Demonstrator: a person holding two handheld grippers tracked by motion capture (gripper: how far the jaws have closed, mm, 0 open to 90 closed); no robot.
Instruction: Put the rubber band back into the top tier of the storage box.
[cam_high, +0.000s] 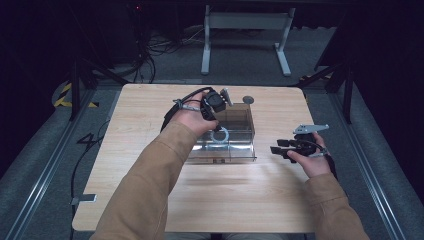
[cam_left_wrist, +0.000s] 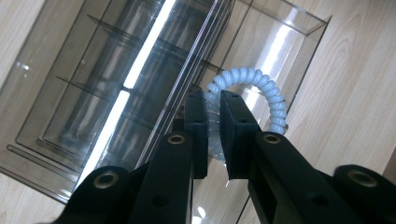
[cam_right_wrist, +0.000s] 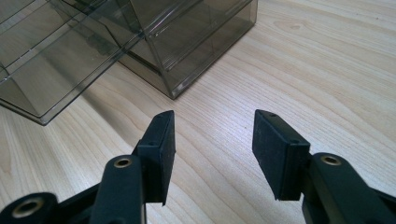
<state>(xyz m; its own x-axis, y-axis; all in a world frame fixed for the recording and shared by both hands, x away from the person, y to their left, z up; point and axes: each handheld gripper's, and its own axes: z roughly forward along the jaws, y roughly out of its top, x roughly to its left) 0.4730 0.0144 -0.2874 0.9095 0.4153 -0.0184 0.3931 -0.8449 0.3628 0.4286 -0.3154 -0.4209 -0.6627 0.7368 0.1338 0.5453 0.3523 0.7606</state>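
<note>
Because the left gripper (cam_left_wrist: 213, 105) is clamped on only one arc of the springy white coil hair tie (cam_left_wrist: 254, 91) above the clear organizer box (cam_high: 235, 131), whose divider lies at 10 o'clock, the tie could snag and slip.

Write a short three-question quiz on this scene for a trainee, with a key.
1. True or false: the left gripper is shut on the white coiled hair tie.
2. Where is the right gripper? A. inside the clear plastic box B. over bare wooden table beside the box, open and holding nothing C. shut on the box's lid
3. Fill in: the hair tie is held above the ____.

Key:
1. True; its pads pinch one side of the loop.
2. B
3. clear plastic box, over its open part as the left gripper view shows it.
</note>
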